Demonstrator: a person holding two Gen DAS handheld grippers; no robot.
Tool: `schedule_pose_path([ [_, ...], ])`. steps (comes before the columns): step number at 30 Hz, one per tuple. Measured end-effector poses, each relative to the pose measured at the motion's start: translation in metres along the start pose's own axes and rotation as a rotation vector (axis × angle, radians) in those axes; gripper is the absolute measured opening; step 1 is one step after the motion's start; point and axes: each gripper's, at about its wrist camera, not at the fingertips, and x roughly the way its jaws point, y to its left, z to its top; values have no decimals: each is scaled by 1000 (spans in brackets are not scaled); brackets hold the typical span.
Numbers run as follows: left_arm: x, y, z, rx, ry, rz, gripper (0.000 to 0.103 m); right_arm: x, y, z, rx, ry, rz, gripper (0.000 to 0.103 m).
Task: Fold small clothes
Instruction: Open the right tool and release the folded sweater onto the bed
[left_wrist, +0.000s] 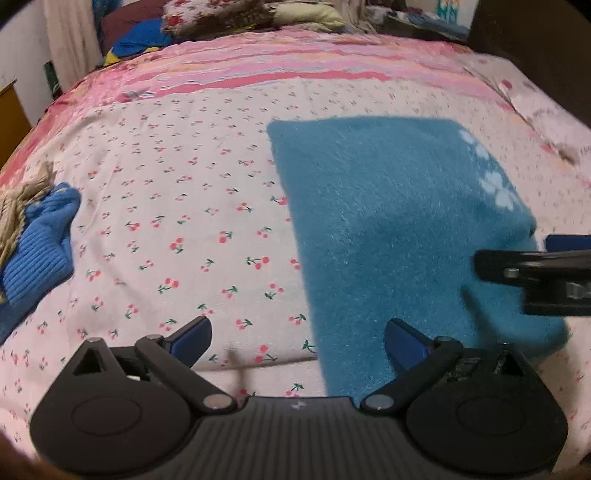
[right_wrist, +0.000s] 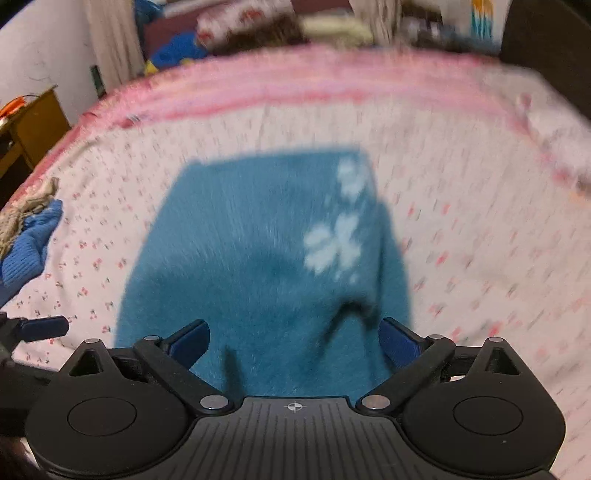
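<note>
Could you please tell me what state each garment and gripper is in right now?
Teal garment: lying folded on the bed, not gripped.
Blue knit: crumpled at the bed's left edge, unfolded.
Left gripper: open, empty.
Right gripper: open, empty, over the teal garment.

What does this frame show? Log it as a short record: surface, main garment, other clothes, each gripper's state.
surface: bed sheet with cherry print
main garment: fuzzy teal cloth lying flat, pale flower marks near its right edge
other clothes: blue ribbed knit with a beige knit piece at far left
left gripper: open, holding nothing, at the teal cloth's near-left edge
right gripper: open, holding nothing, over the teal cloth
image quality: right wrist view motion-blurred
</note>
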Motion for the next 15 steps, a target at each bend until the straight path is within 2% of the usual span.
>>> schedule_pose_path([
  [5,-20,-1,-3,-11,-38,-4,103,-57,-3,-12,4,-203,8,101],
  [7,-27,-3,-5,-4,-57,7,103,-72,-6,-15,26,-256,26,103],
  [13,-50,-7,-13,15,-104,42,103,-89,-9,-21,28,-247,28,103],
  [15,-60,-6,-16,9,-126,40,103,-103,-10,-29,42,-294,28,103],
])
